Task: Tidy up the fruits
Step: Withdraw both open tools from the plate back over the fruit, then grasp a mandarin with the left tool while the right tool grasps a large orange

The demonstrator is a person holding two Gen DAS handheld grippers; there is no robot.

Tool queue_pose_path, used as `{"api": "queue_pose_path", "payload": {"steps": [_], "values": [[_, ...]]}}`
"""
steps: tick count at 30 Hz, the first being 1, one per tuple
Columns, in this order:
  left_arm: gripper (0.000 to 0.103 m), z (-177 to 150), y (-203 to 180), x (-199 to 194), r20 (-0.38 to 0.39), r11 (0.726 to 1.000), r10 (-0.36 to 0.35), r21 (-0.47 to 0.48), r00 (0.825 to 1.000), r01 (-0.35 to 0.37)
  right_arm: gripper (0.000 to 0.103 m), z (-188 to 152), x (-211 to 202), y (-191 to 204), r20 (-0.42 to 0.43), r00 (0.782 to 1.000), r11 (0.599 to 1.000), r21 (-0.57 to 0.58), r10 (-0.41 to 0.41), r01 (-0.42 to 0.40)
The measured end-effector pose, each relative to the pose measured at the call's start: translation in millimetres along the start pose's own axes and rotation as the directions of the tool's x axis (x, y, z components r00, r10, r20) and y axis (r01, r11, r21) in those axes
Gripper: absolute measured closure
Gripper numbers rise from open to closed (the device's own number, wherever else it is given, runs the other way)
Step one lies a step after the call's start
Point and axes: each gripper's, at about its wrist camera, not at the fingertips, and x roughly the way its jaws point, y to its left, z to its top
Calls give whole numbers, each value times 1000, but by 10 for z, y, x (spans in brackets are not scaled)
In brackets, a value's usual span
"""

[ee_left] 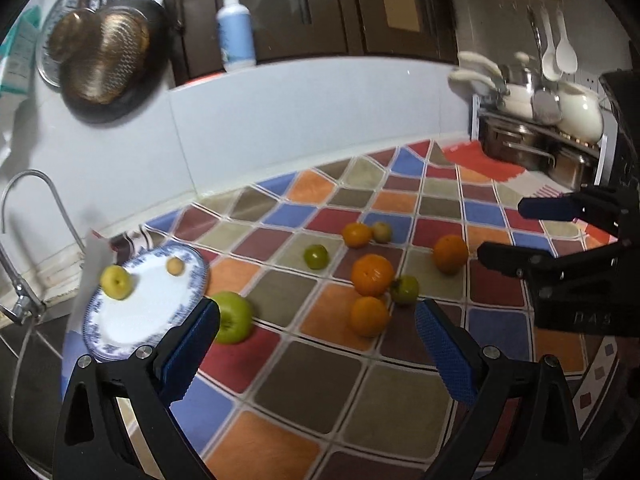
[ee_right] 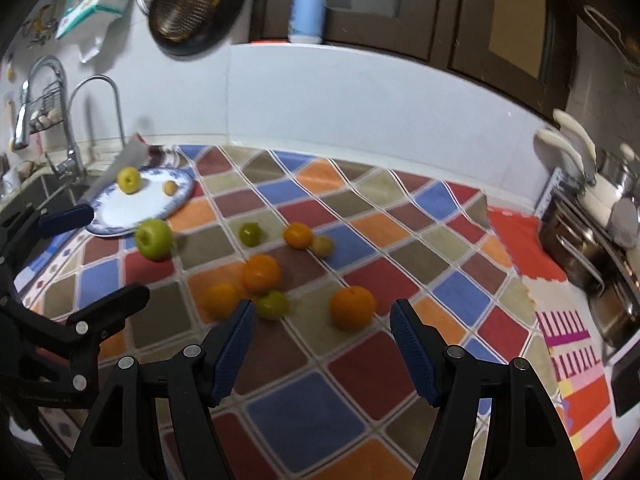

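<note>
A blue-rimmed white plate (ee_left: 132,320) (ee_right: 120,212) sits at the left by the sink, holding a yellow fruit (ee_left: 115,282) (ee_right: 129,179) and a small tan fruit (ee_left: 175,266) (ee_right: 170,188). A large green apple (ee_left: 232,317) (ee_right: 154,239) lies beside the plate. Several oranges (ee_left: 372,275) (ee_right: 352,307) and small green fruits (ee_left: 316,256) (ee_right: 250,234) lie scattered on the chequered cloth. My left gripper (ee_left: 318,316) is open and empty, its left finger next to the green apple. My right gripper (ee_right: 322,312) is open and empty, with an orange just beyond its fingers; it also shows in the left wrist view (ee_left: 500,232).
A faucet (ee_left: 24,240) (ee_right: 92,120) and sink stand at the left. A rack of pots and ladles (ee_left: 540,128) (ee_right: 592,220) stands at the right. A soap bottle (ee_left: 236,32) (ee_right: 308,4) sits on the ledge behind. Pans hang on the wall.
</note>
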Motion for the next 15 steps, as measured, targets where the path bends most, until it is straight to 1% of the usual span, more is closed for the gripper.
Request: {"api": "queue_pose_path", "payload": {"steps": [2,5,12,15], "values": [[9,-10,-45,87,-17,1000,-4,-1,1000,4,34,-23,82,-90,-15,1000,1000,11,-5,6],[13,-39,-100,228,-51,1000,-13,-6,999,13,34,-46,191,-159,-32,999,1000,7,-2,2],[25,-95,-181,549,-128,999,-38,-11,991,37,34,-108,511,-302,-89,995,999,10,39,-38],[32,-92,-175,661,-160,998,-64,-23,985,61,34,-116,635,-330,-106,992,998,13,62,-61]]}}
